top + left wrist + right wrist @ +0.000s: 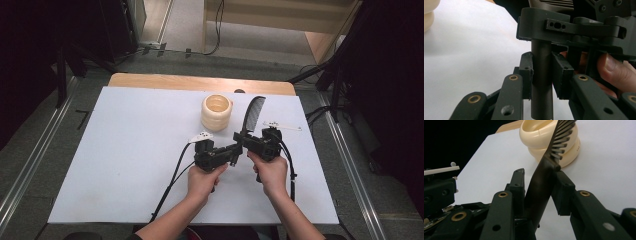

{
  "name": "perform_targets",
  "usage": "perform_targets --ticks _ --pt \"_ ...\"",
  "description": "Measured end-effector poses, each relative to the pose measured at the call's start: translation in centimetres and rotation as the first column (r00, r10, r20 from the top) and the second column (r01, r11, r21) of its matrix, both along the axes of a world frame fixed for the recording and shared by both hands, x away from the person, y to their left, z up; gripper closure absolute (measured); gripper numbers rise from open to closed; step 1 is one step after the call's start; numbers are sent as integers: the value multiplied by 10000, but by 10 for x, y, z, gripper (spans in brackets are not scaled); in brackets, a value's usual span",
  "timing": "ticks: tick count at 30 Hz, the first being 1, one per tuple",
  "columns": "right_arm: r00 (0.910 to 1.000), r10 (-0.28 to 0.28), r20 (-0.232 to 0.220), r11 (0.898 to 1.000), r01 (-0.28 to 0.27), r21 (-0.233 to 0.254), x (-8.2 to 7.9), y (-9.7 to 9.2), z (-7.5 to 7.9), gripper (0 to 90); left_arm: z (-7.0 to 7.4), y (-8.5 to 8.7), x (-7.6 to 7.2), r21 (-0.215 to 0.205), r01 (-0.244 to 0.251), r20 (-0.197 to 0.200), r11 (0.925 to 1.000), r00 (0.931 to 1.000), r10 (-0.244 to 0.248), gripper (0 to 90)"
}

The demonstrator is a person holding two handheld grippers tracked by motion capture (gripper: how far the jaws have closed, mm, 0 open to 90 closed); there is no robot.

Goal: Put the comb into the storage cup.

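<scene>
So both grippers are on the comb (251,116) at once, mid frame in the high view, right of the cream cup (217,112): the left gripper (542,70) is clenched on the handle end, and the right gripper (541,185) has its jaws squeezed on the handle just below the teeth. Looks like a hand-over, one end each so it can't swing, teeth pointing up and away over the white surface (125,150). There's tiny print on the cup's side, too small to read
</scene>
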State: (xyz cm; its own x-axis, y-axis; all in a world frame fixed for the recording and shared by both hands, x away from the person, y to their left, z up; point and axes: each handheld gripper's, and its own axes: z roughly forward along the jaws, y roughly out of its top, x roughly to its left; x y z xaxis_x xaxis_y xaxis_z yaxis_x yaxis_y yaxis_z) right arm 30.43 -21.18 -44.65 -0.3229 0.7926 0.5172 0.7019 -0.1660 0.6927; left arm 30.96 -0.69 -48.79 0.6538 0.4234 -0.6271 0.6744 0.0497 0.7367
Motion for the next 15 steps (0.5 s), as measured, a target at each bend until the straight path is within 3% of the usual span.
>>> perform_targets --ticks 15 --pt "9993 -50 -369 9990 67 453 0 -1 0 684 -1 0 0 89 106 -18 9999 9999 -106 729"
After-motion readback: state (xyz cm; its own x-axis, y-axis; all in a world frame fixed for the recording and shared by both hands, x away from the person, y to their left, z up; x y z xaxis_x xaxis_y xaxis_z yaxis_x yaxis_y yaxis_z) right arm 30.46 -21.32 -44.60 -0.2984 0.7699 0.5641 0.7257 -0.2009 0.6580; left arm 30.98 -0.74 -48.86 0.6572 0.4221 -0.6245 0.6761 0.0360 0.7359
